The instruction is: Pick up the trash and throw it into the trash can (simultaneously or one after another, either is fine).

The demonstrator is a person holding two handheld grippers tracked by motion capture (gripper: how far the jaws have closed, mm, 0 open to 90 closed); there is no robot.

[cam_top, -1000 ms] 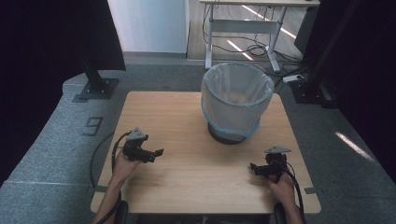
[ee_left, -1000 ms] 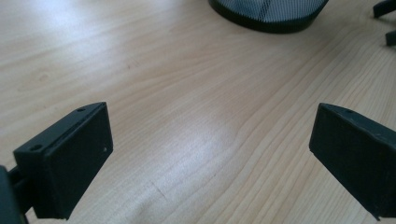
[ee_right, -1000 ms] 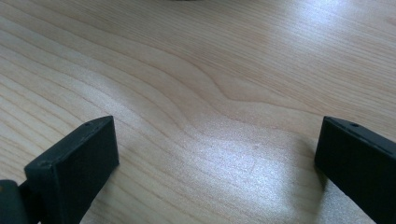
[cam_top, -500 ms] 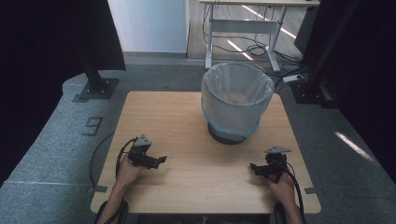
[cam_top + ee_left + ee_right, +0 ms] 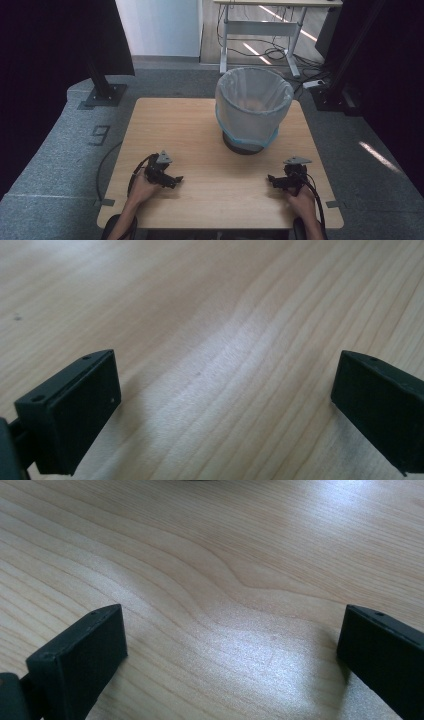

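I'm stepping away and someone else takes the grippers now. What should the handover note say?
Left gripper: open, holding nothing, low over the near left of the wooden table.
Right gripper: open, holding nothing, low over the near right.
The bin with a pale liner stands upright at the table's far centre-right, apart from both grippers.
Done: nothing visibly handled.
Left: probably reach for the bin; its liner looks like the likely job.

1. A dark numeral "9" (image 5: 100, 134) is marked on the grey floor (image 5: 60, 150), just left of the wooden table (image 5: 165, 125).
2. Nothing else around here carries writing I can read.
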